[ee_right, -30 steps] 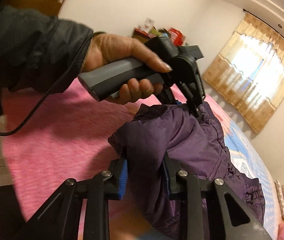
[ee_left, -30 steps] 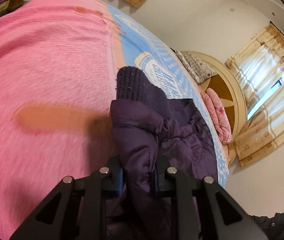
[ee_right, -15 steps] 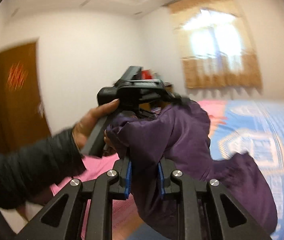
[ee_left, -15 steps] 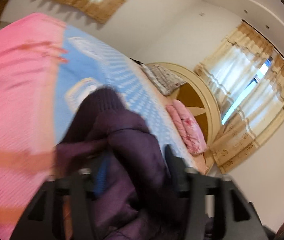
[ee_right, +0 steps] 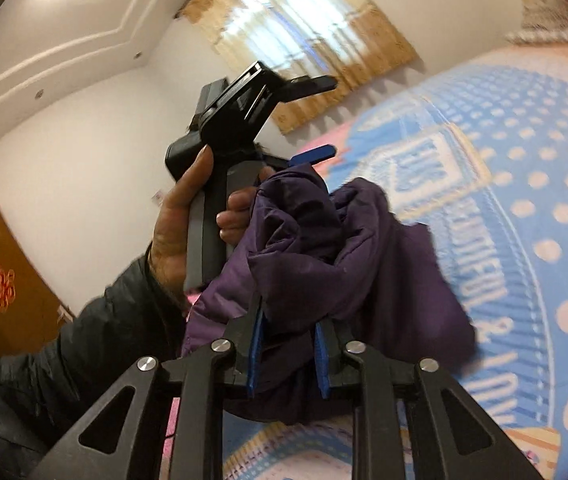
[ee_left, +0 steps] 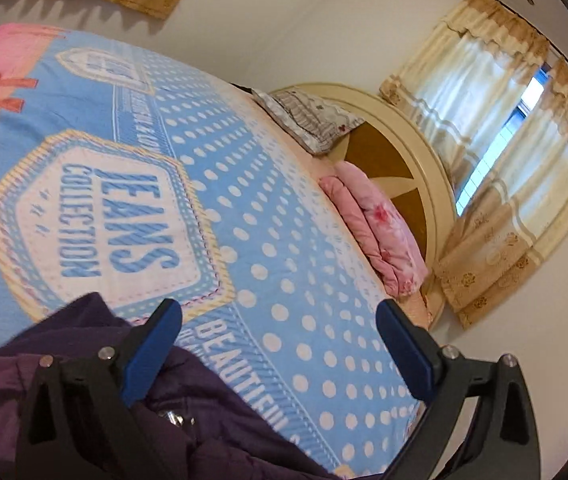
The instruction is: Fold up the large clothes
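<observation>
One dark purple padded jacket (ee_right: 347, 264). Two black two-finger grippers with blue pads: the left gripper (ee_left: 280, 344) and the right gripper (ee_right: 287, 354). One bare hand (ee_right: 188, 224), seen in the right wrist view. One bed with a blue dotted, lettered cover (ee_left: 284, 240). One grey patterned pillow (ee_left: 307, 120). One folded pink floral quilt (ee_left: 375, 228). One round cream and brown headboard (ee_left: 403, 160). Two curtained windows, one beside the headboard (ee_left: 495, 152) and one beyond the foot of the bed (ee_right: 295, 40). One brown wooden door (ee_right: 0, 292).
</observation>
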`<state>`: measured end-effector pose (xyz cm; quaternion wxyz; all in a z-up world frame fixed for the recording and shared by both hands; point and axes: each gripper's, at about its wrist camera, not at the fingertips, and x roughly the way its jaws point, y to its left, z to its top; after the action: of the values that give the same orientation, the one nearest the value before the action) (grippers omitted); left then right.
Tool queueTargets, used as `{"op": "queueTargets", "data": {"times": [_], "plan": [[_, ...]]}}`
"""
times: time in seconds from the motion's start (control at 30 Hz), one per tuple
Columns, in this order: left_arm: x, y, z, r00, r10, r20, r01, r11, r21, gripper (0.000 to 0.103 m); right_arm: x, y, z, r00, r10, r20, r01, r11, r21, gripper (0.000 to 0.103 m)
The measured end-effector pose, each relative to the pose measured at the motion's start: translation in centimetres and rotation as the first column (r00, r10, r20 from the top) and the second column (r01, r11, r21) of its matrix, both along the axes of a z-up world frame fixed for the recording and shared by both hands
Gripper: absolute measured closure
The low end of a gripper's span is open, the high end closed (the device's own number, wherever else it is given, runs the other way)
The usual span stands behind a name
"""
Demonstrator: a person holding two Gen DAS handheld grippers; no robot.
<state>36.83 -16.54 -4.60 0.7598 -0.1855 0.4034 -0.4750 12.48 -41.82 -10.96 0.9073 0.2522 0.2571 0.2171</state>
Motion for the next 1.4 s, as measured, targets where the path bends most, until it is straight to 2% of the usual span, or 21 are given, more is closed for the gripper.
{"op": "queueTargets", "data": {"times": [0.07,0.2,0.27,0.33,0.37,0.43,0.47,0.57,0.63,0.7,0.73,0.77,0.87,0.93,1.03,1.17,1.23,1.27,1.33,1.4], "plan": [[0.2,-1.1,-0.9,1.000,0.008,-0.017,-0.008,1.000,0.010,0.003,-1.2,-0.6,-0.1,1.000,-0.029,-0.003,0.028,0.999,-0.032,0.074],[0.4,-3.7,-2.9,0.999,0.003,-0.035,0.001,0.995,0.101,0.003,-1.8,-1.2,1.3,0.992,-0.114,0.045,0.119,0.983,-0.142,0.062],[0.3,-4.5,-3.4,0.999,-0.006,-0.033,0.011,0.990,0.141,0.003,-2.6,-1.9,3.0,0.981,-0.158,0.108,0.173,0.974,-0.148,0.044],[0.1,-4.9,-3.5,1.000,-0.016,-0.025,0.020,0.987,0.162,0.002,-3.2,-2.1,5.0,0.973,-0.166,0.162,0.188,0.974,-0.126,0.043],[0.1,-5.0,-3.5,0.999,-0.022,-0.025,0.026,0.987,0.159,0.000,-2.5,-1.8,6.0,0.978,-0.127,0.162,0.147,0.982,-0.119,0.043],[-0.1,-5.0,-3.5,0.999,-0.024,-0.026,0.028,0.987,0.158,0.000,-0.7,-0.8,6.9,0.989,-0.065,0.134,0.083,0.987,-0.138,0.043],[-0.1,-4.7,-3.3,0.999,-0.022,-0.024,0.025,0.989,0.146,0.000,1.0,-0.3,6.5,0.995,-0.065,0.078,0.078,0.981,-0.178,0.045],[0.4,-2.8,-2.4,0.999,0.010,-0.041,-0.006,0.996,0.084,0.000,4.7,0.1,3.1,0.996,-0.044,-0.077,0.026,0.976,-0.217,0.051],[0.5,-1.1,-1.4,0.997,0.066,-0.027,-0.065,0.997,0.042,0.000,5.6,0.4,1.3,0.993,-0.037,-0.111,0.010,0.972,-0.236,0.047],[0.3,0.4,-0.5,0.995,0.093,-0.022,-0.093,0.995,0.026,0.000,5.9,-0.4,0.5,0.993,-0.058,-0.104,0.036,0.978,-0.204,0.028],[0.0,1.4,0.1,0.995,0.095,-0.019,-0.095,0.995,0.009,0.000,6.3,-0.8,0.2,0.991,-0.071,-0.110,0.048,0.979,-0.200,0.014],[-0.7,2.6,0.7,0.994,0.110,-0.003,-0.110,0.994,0.000,0.000,6.6,-1.6,-0.3,0.989,-0.078,-0.124,0.054,0.981,-0.186,0.012],[-2.7,5.7,1.6,0.990,0.129,0.050,-0.129,0.992,-0.008,0.000,8.3,-3.2,-2.8,0.975,0.023,-0.223,-0.033,0.999,-0.042,0.012],[-4.7,8.2,1.3,0.985,0.156,0.074,-0.155,0.988,-0.008,0.000,8.9,-3.9,-4.0,0.956,0.093,-0.279,-0.077,0.995,0.065,0.012],[-6.7,10.1,-0.6,0.975,0.202,0.092,-0.207,0.977,0.049,0.000,8.6,-4.1,-5.6,0.935,0.147,-0.323,-0.095,0.980,0.173,0.012],[-7.9,11.3,-1.7,0.954,0.253,0.158,-0.271,0.957,0.105,0.000,5.5,-2.7,-6.2,0.931,0.109,-0.347,-0.015,0.965,0.262,0.013],[-7.9,11.1,-1.4,0.949,0.254,0.189,-0.281,0.949,0.139,0.000,3.6,-1.3,-6.6,0.922,0.108,-0.373,0.031,0.937,0.348,0.013],[-7.8,11.0,-1.2,0.947,0.245,0.207,-0.278,0.949,0.148,0.000,1.9,-0.2,-6.9,0.916,0.102,-0.388,0.069,0.913,0.403,0.013],[-7.5,10.6,-0.8,0.941,0.223,0.255,-0.281,0.934,0.219,0.000,-0.7,1.1,-7.6,0.908,0.079,-0.411,0.153,0.852,0.500,0.013],[-7.3,10.6,-0.3,0.923,0.219,0.315,-0.307,0.914,0.264,0.000,-2.0,1.9,-7.3,0.910,0.066,-0.410,0.163,0.851,0.499,0.012]]}}
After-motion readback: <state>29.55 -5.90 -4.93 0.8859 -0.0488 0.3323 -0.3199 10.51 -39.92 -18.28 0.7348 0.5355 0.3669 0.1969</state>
